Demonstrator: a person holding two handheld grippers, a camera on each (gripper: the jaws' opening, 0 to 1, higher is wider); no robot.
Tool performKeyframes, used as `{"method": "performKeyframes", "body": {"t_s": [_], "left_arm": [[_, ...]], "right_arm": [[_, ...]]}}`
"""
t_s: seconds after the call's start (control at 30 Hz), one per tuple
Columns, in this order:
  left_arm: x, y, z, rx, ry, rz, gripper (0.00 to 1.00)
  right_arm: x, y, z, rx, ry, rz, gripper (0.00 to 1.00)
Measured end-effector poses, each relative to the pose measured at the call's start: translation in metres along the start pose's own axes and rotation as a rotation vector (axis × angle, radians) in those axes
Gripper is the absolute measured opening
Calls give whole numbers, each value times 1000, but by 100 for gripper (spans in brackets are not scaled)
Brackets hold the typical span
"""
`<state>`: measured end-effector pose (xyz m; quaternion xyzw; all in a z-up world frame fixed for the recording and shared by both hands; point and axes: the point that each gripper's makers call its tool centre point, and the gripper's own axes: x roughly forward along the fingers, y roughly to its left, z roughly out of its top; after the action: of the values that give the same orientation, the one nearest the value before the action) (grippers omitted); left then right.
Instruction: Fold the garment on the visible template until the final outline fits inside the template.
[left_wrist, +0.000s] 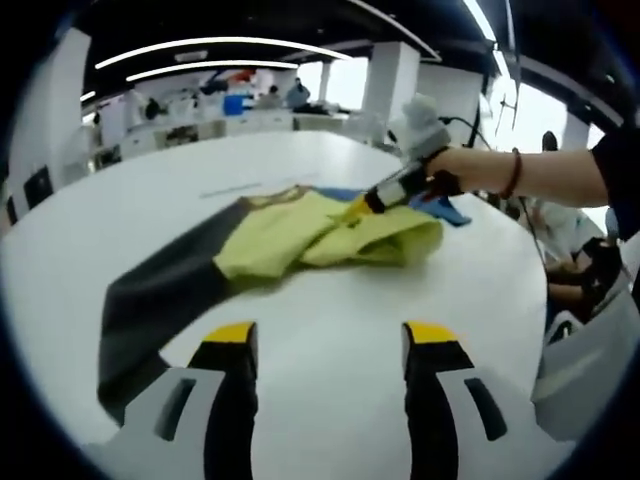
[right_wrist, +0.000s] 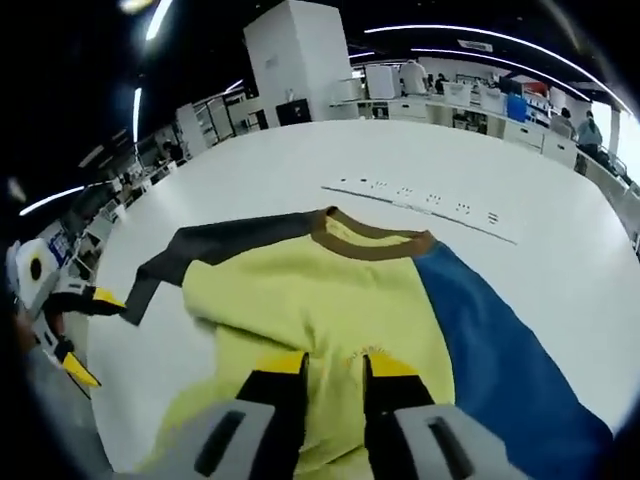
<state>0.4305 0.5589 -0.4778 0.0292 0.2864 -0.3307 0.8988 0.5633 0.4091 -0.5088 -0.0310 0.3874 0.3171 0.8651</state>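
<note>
Right gripper view, right claw (right_wrist: 334, 372) pinching yellow garment (right_wrist: 300, 290), print unreadable

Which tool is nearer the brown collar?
Right. The right tool is on the yellow body just below the collar; the left tool hangs over bare table, off the shirt.

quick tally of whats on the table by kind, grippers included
garment: 1
grippers: 2, left gripper and right gripper
template line: 1
total: 4
</note>
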Motion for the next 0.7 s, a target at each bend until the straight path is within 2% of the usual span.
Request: {"method": "performKeyframes", "body": {"t_s": [0.13, 0.33, 0.5, 0.7], "left_arm": [[11, -3, 1, -9, 1, -12, 50], [33, 5, 6, -29, -1, 2, 43], [49, 8, 12, -44, -15, 9, 39], [64, 9, 21, -58, -43, 24, 33]], "right_arm": [[-19, 10, 4, 21, -42, 28, 26], [-44, 17, -4, 13, -52, 39, 31], [-60, 12, -19, -9, -36, 0, 32], [-68, 8, -40, -2, -12, -25, 31]]}}
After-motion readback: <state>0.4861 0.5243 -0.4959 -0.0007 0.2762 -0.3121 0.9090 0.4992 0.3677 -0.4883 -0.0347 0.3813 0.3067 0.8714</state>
